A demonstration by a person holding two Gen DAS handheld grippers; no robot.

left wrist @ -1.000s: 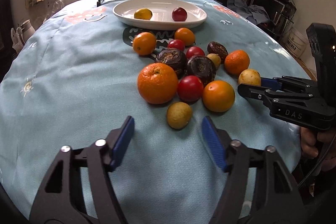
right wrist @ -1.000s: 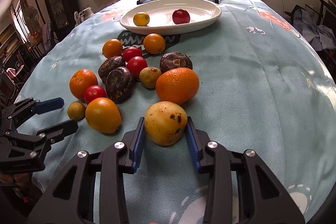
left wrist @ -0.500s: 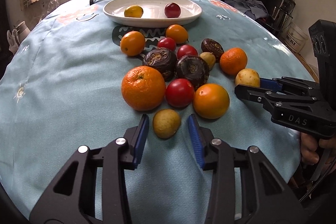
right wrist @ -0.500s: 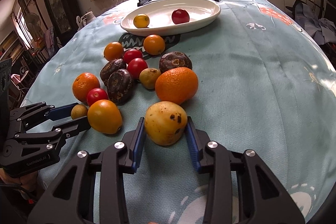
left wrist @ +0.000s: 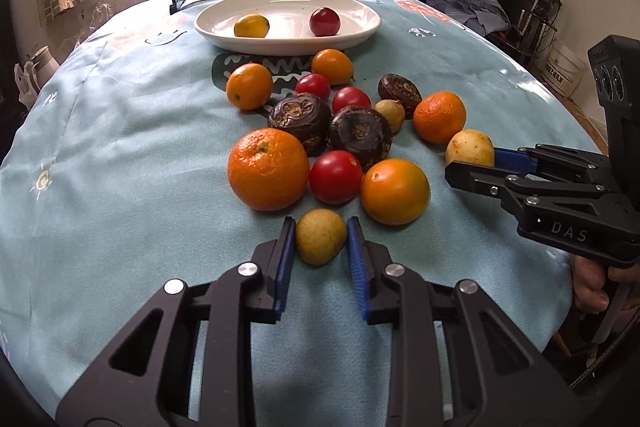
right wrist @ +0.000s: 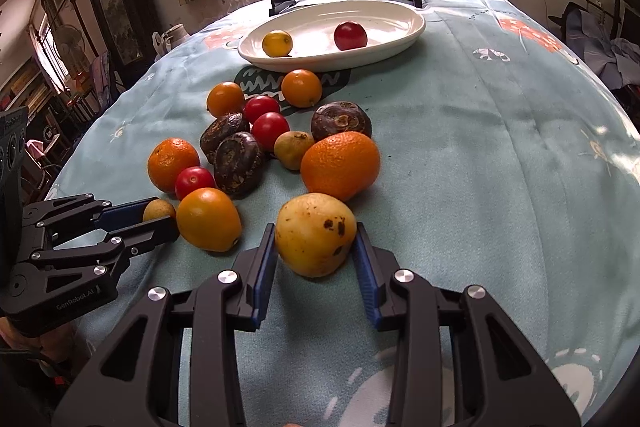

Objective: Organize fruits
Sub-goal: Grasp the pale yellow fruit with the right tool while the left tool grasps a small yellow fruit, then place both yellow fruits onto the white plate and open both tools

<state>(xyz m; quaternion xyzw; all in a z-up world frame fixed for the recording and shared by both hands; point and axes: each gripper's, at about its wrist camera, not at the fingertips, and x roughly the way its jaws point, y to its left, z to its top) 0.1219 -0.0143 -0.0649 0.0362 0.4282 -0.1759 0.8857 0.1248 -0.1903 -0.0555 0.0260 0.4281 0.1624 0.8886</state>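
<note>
On the near edge of the tablecloth (left wrist: 120,147), left gripper (left wrist: 321,241) pinched a small brown fruit (left wrist: 320,235), right gripper (right wrist: 315,247) squeezed a spotted yellow fruit (right wrist: 315,233) (both round, slippery-looking); either might've popped out and rolled before reaching the plate (left wrist: 360,27).

Both hand-held grippers (left wrist: 321,227) (right wrist: 315,239) closed, gripping.
</note>
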